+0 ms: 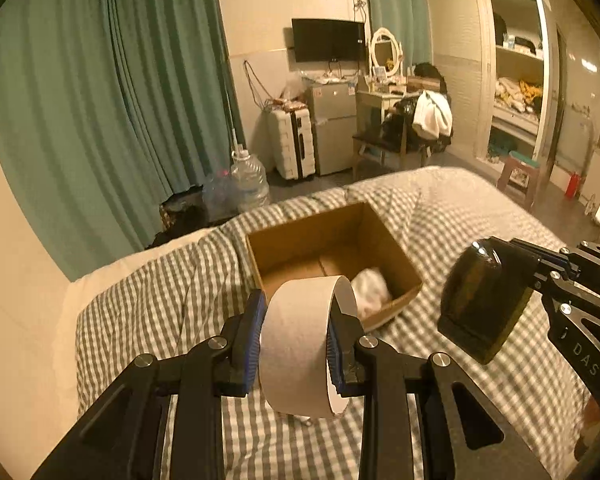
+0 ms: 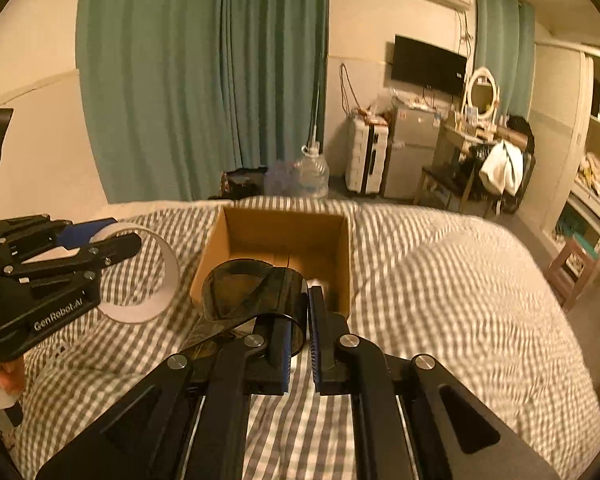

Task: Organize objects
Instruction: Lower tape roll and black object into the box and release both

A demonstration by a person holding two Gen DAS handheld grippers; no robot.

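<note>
— While both claws hang over the bed, start at the left: what's that one got?

— The left gripper (image 1: 296, 340) is clenched on a roll of white tape (image 1: 300, 344), its blue pads (image 1: 252, 336) pressing the two flat sides so the roll stands on edge between them, lifted clear of the checked quilt (image 1: 148, 300).

— And beyond it?

— An open cardboard box (image 1: 332, 236) sits on the quilt, just past the roll, in the middle of the bed. Something white and crumpled (image 1: 370, 288) lies in its near right corner; I can't tell what it is, it's blurred.

— Then the right side?

— The right gripper (image 2: 298, 332) is clamped tight on a dark, see-through roll, likely tape (image 2: 252, 292). It pinches the roll's wall at the right edge, one finger inside the ring and one outside. That roll hangs in front of the box's near wall, also off the quilt.

— Are the two rolls touching?

— No, apart; white one left, dark one right, box between and behind them.

— Further back?

— Green curtains (image 2: 204, 80) far left, a big water jug (image 2: 310, 172) on the floor, a white suitcase (image 2: 366, 156) to its right.
</note>
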